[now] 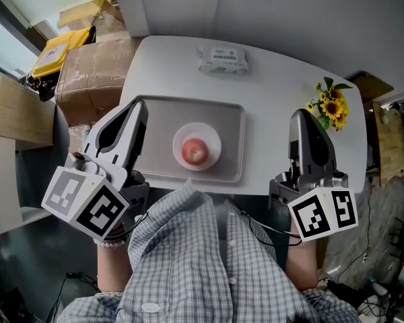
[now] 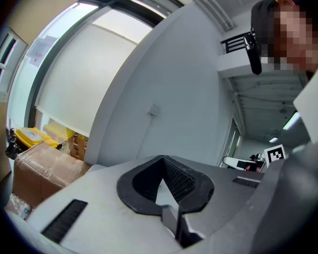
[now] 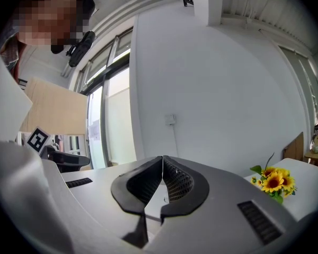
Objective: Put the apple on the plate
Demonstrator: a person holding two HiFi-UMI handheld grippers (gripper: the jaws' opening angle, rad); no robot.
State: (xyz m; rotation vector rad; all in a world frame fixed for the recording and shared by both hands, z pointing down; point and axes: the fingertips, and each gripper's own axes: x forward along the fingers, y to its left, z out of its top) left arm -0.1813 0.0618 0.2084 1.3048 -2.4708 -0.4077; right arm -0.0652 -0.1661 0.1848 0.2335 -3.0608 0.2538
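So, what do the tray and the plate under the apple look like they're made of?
The tray is probably plastic: matte grey, with a rounded raised rim and no glare. The plate is smooth, white and faintly shiny; it could be ceramic or melamine, and the head view cannot settle which.

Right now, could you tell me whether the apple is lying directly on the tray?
No, the apple sits on the small white plate, which rests in the middle of the grey tray.
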